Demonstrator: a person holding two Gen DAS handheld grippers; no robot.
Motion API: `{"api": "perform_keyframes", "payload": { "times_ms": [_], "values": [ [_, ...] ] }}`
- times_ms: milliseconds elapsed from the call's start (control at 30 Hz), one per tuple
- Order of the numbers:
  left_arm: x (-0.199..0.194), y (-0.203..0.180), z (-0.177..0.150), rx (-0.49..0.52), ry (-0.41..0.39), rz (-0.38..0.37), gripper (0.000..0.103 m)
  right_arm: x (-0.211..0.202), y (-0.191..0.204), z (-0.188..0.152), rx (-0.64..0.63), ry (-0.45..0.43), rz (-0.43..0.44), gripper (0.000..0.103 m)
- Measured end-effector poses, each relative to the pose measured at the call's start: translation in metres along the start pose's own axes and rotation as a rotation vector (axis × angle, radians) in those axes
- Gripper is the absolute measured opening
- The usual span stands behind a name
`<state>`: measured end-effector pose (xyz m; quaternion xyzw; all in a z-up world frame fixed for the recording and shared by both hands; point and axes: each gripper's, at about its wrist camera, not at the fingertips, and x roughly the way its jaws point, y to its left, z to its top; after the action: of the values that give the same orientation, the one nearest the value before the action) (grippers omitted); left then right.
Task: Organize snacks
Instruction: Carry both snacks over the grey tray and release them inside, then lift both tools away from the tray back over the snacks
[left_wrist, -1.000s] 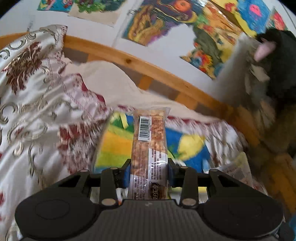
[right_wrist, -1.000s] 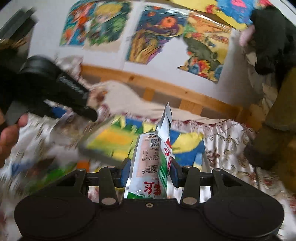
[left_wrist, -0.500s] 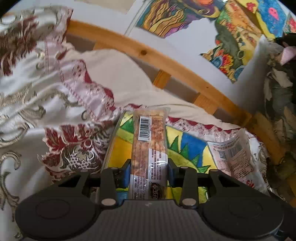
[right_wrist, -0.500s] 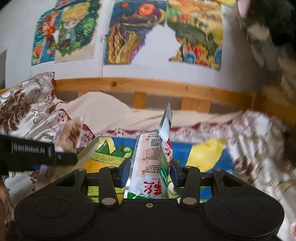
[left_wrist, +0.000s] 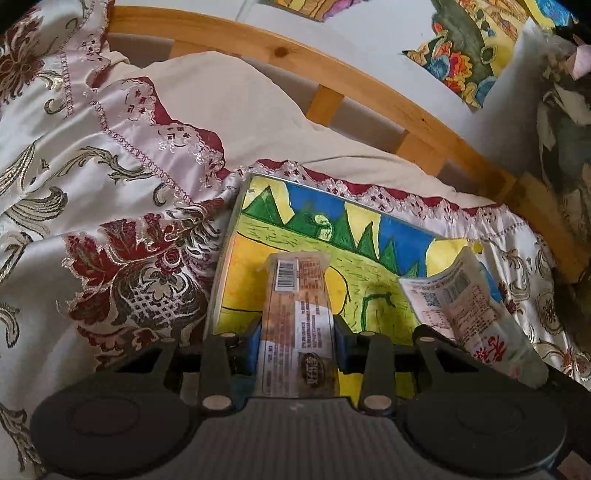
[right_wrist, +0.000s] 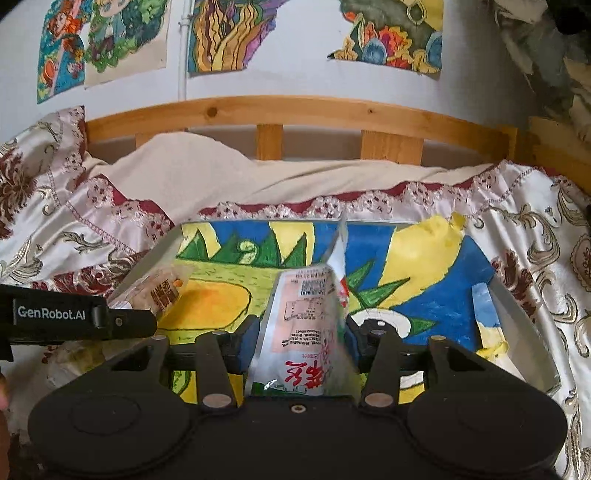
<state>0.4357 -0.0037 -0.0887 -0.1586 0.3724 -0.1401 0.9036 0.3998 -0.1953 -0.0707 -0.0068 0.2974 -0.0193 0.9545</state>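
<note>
A shallow tray (left_wrist: 222, 266) with a metal rim and a bright painted bottom lies on the bedspread. My left gripper (left_wrist: 297, 339) is shut on a long snack bar (left_wrist: 295, 314) in a clear wrapper, held low over the tray's left part. My right gripper (right_wrist: 301, 338) has a white snack pouch (right_wrist: 303, 317) with red lettering between its pads, over the tray's (right_wrist: 424, 266) middle. Its jaws are opening, but the pads still touch the pouch. The pouch (left_wrist: 461, 295) also shows at the right of the left wrist view. The left gripper (right_wrist: 122, 323) and its bar (right_wrist: 162, 288) show at the left of the right wrist view.
A patterned satin bedspread (left_wrist: 110, 206) bunches up to the left of the tray. Beyond it is a cream sheet (right_wrist: 229, 173), then a wooden bed rail (right_wrist: 295, 110) and a wall hung with paintings (right_wrist: 221, 33). Dark clothing (left_wrist: 561, 147) hangs at the far right.
Both grippers have come down and forward over the tray, each still carrying its snack. The right jaws stand slightly wider than before.
</note>
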Motion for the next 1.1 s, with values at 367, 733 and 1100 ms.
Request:
{"api": "perform_keyframes", "payload": {
  "times_ms": [367, 733, 1100],
  "values": [
    [-0.003, -0.003, 0.001, 0.002, 0.006, -0.006, 0.059, -0.006, 0.002, 0.001, -0.023, -0.007, -0.054, 0.065],
    [-0.071, -0.031, 0.011, 0.065, -0.154, 0.095, 0.091, -0.077, -0.029, 0.027, 0.068, -0.125, -0.070, 0.092],
    [-0.150, -0.070, -0.026, 0.134, -0.299, 0.198, 0.102, -0.174, -0.057, 0.012, 0.051, -0.269, -0.050, 0.102]
  ]
}}
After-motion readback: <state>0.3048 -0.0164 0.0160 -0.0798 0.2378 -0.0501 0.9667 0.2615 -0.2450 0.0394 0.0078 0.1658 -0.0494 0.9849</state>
